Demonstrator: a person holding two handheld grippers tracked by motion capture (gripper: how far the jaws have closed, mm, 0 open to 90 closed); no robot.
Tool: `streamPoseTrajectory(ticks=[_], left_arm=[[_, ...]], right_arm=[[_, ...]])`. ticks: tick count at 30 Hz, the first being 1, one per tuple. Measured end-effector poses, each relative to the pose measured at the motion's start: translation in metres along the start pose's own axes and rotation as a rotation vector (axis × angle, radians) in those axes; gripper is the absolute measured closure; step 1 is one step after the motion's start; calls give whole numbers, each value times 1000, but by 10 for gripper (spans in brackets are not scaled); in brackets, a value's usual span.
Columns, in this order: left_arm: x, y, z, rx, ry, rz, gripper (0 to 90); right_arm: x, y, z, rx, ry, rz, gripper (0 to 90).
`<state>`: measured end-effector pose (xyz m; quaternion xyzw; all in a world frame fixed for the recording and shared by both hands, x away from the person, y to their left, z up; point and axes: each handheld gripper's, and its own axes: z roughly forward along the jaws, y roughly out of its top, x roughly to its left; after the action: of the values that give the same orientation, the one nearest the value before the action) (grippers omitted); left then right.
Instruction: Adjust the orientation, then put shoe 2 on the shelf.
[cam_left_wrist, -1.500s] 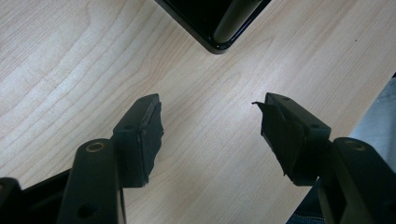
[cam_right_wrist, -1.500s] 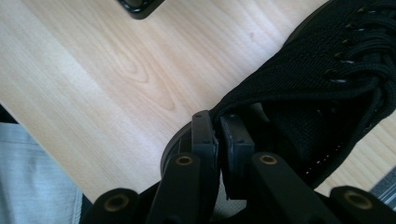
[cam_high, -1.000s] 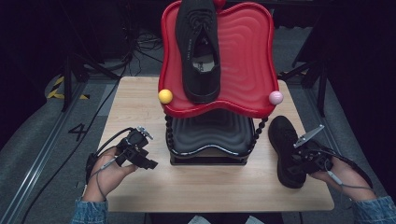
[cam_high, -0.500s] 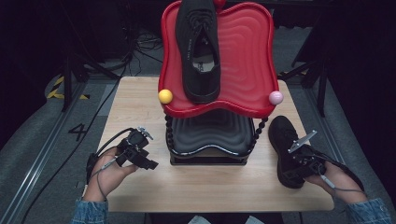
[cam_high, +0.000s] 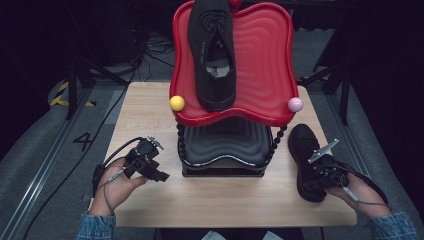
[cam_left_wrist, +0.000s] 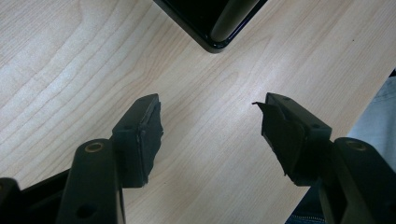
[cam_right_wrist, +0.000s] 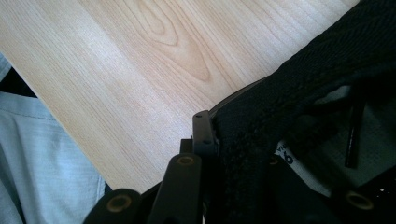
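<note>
shoe (cam_high: 306, 159) lying on table (cam_high: 225, 200), right of rack (cam_high: 225, 150) | right gripper (cam_high: 320, 176) being clamped on its soft heel collar; light, floppy | left gripper (cam_high: 150, 167) being held apart, empty

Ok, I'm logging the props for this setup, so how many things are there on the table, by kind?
Black shoes: 2, one on the red tray at, one on the table at, clamped by the right hand-held gripper.
Tiered rack: 1.
Knob balls: 2, yellow, pink.
Total: 5.
</note>
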<state>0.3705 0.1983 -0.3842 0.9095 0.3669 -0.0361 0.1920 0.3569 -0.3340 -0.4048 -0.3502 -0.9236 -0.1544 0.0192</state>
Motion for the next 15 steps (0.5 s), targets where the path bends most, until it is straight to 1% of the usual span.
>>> streamPoseTrajectory(ticks=[3,6,7,8,10,11,12,14,15], left_arm=[[0,0,0,2,-2,-1,384],[1,-1,-1,-3,1,-1,384],[1,-1,-1,-8,8,2,384],[1,-1,-1,-2,3,-3,384],[0,-2,-1,0,0,-5,384],[0,-2,-1,-4,3,0,385],[0,-2,-1,-4,3,0,384],[1,-2,-1,-4,1,0,384],[1,-2,-1,-9,-2,-6,386]], right_arm=[[-1,2,-1,7,-5,-1,871],[-1,3,-4,-7,-2,9,871],[-1,4,-6,-11,-3,14,870],[-1,4,-7,-14,-2,13,870],[-1,6,-13,-25,-1,22,868],[-1,7,-15,-28,1,23,865],[-1,7,-15,-28,1,23,865],[-1,10,-24,-38,-5,19,862],[-1,12,-30,-45,-9,21,862]])
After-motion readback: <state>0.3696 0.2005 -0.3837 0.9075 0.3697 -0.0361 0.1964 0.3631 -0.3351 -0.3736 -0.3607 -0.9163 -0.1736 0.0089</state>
